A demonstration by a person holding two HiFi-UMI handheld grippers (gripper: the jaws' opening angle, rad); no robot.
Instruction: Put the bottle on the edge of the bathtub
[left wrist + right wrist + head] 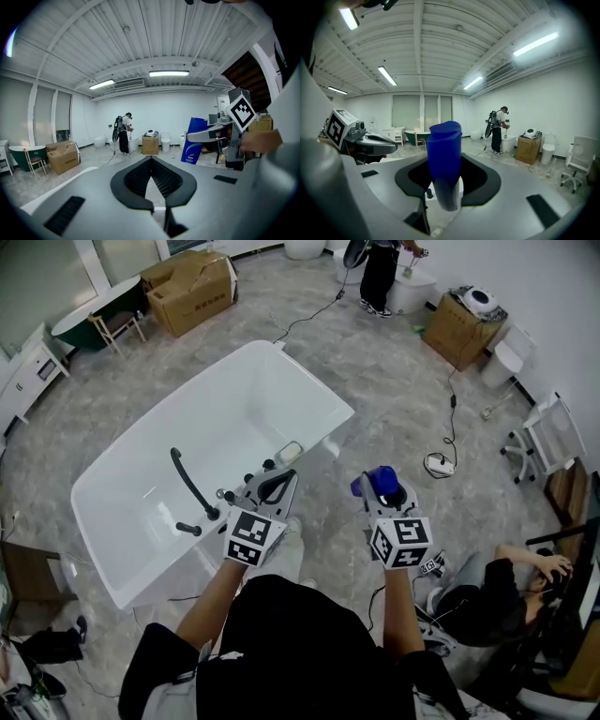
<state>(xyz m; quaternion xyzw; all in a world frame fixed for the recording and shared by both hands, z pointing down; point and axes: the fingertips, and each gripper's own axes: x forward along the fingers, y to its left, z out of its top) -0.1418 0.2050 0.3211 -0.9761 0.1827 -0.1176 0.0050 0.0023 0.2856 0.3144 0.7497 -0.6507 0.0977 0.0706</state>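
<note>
Grey marbled floor (394, 399) lies around a white bathtub (319, 378) with a black faucet (190, 486) at its near end. Cardboard boxes (192, 292) stand far behind, and a person (380, 273) stands at the back wall.

The left gripper (279, 482) hovers over the near edge of the bathtub, just beside the faucet. In the left gripper view its jaws are drawn together. They seem to touch at the tips, and they hold nothing.

The right gripper (384, 491) is to the right of the bathtub, above the floor. Its jaws are clamped on the blue bottle (444, 159), which stands upright between them with the cap on top. The bottle is in the air, apart from the bathtub edge.
</note>
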